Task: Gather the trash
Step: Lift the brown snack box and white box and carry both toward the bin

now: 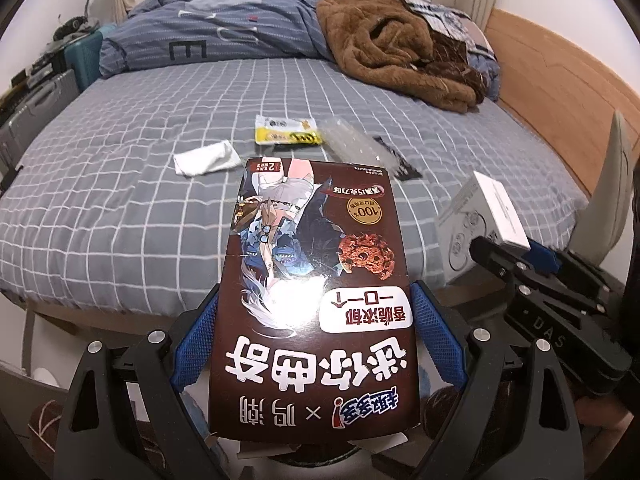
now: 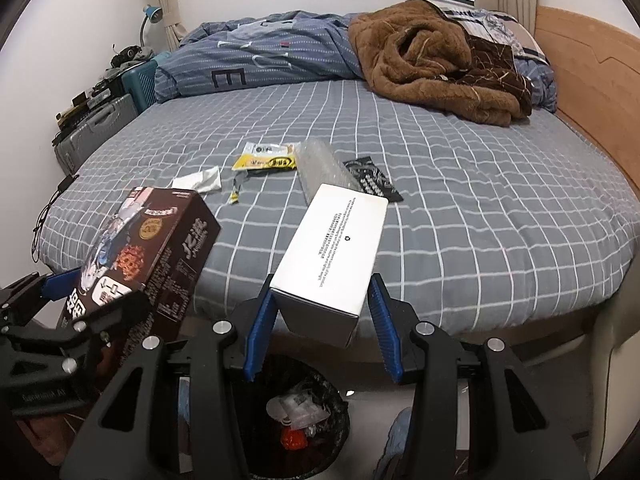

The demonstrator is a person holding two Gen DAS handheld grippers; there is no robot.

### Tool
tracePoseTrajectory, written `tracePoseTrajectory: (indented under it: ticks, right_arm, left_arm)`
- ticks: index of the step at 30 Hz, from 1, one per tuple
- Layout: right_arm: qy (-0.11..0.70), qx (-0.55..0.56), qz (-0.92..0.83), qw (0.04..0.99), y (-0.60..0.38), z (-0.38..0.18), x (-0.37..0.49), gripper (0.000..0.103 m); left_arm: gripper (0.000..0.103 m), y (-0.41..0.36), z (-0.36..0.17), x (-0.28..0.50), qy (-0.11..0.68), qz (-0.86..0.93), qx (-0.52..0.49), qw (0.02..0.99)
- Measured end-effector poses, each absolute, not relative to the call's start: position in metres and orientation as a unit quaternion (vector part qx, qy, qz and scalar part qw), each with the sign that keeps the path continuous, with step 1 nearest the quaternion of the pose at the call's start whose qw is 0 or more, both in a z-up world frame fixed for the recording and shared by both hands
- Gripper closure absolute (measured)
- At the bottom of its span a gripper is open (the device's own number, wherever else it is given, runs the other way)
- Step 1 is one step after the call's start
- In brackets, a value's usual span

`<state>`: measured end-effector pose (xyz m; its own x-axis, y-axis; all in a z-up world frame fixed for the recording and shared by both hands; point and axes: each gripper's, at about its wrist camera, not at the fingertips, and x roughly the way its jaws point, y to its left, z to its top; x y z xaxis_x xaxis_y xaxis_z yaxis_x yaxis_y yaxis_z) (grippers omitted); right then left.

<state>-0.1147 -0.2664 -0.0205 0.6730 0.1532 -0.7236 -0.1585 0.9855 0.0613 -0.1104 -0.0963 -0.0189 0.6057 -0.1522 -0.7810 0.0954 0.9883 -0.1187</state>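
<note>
My left gripper (image 1: 316,288) is shut on a brown cookie box (image 1: 312,280), its blue pads pressing both long sides. That box also shows in the right wrist view (image 2: 160,248), tilted at the bed's edge. A white carton (image 2: 336,248) is clamped between the blue pads of my right gripper (image 2: 320,286), above a black-lined trash bin (image 2: 296,420) that holds some rubbish. On the bed lie a yellow wrapper (image 2: 266,158), a white tissue (image 2: 200,180), a clear plastic tray (image 2: 324,168), a black packet (image 2: 374,178) and a small yellow scrap (image 2: 234,194).
A brown fleece blanket (image 2: 432,60) and a blue duvet (image 2: 260,56) are heaped at the far end of the checked bed (image 2: 480,220). Suitcases (image 2: 96,128) stand along the left wall. A wooden headboard (image 2: 592,80) runs down the right.
</note>
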Motion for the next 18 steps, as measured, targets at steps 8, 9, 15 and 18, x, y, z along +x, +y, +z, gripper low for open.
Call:
tracePoseTrajectory:
  ticks: [8, 9, 15, 18]
  right_arm:
    - [0.409, 0.001, 0.081, 0.909, -0.268, -0.031, -0.130, 0.059]
    - [0.411, 0.002, 0.080, 0.908, -0.268, -0.033, -0.132, 0.059]
    - [0.427, 0.004, 0.075, 0.901, -0.270, -0.048, -0.140, 0.059]
    - [0.435, 0.004, 0.072, 0.898, -0.271, -0.056, -0.143, 0.059]
  left_arm:
    - [0.015, -0.100, -0.031, -0.127, 0.446, -0.066, -0.031, 0.892]
    - [0.015, -0.099, -0.033, -0.129, 0.448, -0.063, -0.032, 0.891]
    - [0.015, -0.096, -0.048, -0.140, 0.458, -0.056, -0.037, 0.886]
    - [0.015, -0.094, -0.058, -0.145, 0.468, -0.053, -0.039, 0.882]
